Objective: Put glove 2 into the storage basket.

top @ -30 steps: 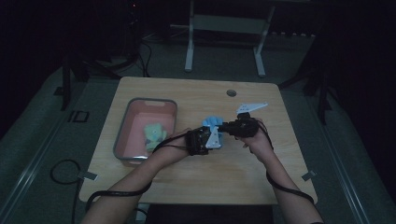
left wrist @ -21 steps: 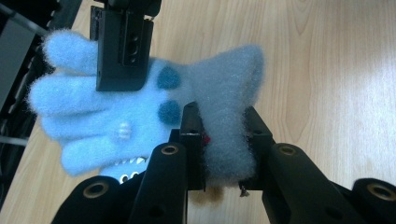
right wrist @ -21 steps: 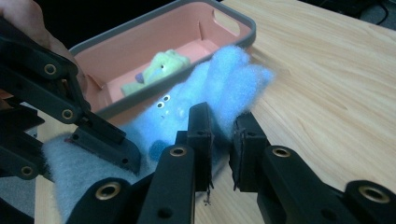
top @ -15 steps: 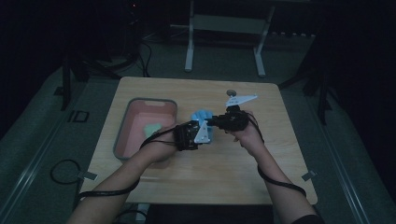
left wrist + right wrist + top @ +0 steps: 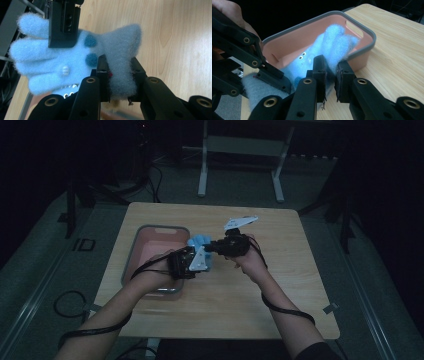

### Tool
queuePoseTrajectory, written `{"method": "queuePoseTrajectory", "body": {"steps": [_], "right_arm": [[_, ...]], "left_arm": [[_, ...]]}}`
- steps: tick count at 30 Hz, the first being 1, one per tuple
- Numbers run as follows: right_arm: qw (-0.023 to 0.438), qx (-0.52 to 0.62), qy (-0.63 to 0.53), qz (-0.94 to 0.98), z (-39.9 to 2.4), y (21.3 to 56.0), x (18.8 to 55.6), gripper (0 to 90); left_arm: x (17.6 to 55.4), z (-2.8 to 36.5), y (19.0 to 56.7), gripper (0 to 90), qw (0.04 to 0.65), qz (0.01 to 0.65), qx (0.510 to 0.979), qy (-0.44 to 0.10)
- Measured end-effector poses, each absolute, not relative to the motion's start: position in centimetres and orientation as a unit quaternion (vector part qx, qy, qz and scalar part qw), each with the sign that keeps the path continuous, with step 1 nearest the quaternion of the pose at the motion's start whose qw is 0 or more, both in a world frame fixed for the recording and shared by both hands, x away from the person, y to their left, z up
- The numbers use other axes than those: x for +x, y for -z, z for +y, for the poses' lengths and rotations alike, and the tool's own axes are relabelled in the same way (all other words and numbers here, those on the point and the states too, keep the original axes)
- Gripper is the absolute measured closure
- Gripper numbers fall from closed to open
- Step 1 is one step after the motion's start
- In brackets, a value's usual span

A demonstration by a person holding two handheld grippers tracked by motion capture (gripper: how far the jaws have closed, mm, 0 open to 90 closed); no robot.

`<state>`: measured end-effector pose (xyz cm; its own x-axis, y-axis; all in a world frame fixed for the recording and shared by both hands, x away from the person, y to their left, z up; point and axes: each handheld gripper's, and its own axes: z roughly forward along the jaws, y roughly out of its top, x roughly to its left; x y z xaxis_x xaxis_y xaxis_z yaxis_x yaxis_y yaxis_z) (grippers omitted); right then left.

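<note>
— What carries everything here?
— A light wooden surface (image 5: 280, 285) with rounded corners.
— What sits directly on it?
— A pink tray with a grey rim (image 5: 131, 260), at about nine o'clock from the surface's centre, near the left edge.

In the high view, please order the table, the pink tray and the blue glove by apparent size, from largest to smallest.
1. Table, clearly the largest.
2. Pink tray.
3. Blue glove, the smallest, though both grippers cover part of it.
</note>
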<state>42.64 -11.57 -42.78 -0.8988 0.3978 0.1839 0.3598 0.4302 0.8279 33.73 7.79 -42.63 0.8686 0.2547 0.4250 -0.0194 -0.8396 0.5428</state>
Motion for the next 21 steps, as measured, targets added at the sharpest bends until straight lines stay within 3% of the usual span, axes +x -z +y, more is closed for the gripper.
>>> {"method": "queuePoseTrajectory", "body": {"steps": [21], "right_arm": [[-0.001, 0.197, -0.471, 0.86, -5.8, 43.4, 43.3, 86.1]], "left_arm": [[33.3, 12.8, 43.1, 76.4, 0.26, 0.1, 0.925, -0.259]]}}
